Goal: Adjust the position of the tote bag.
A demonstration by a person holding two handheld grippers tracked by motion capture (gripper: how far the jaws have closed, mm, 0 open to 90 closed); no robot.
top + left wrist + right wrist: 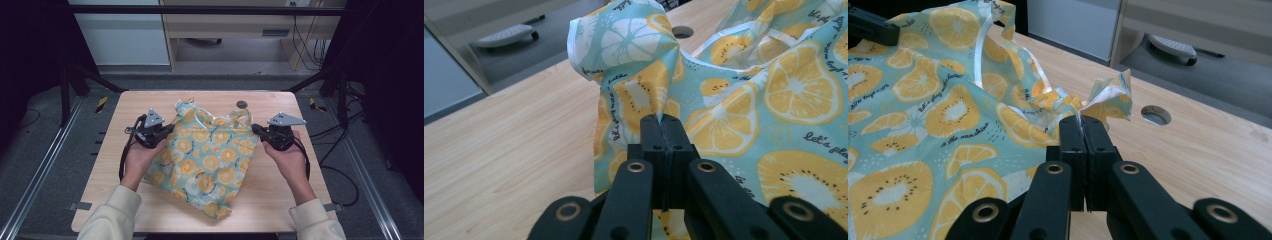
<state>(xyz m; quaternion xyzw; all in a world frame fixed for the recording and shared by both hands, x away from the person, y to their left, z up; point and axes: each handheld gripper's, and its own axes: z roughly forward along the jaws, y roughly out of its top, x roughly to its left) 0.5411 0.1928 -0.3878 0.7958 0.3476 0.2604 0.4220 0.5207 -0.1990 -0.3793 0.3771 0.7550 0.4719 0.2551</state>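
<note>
We have both tongs, left (663, 120) and right (1081, 120), clamped on the bag's (210, 155) top corners; next, we judge, spread it flat between them.

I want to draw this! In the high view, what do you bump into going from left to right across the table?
Left gripper, shut on one edge of the cloth → the orange-print cloth → right gripper, shut on the cloth's other edge. All sit over the wooden table.
</note>
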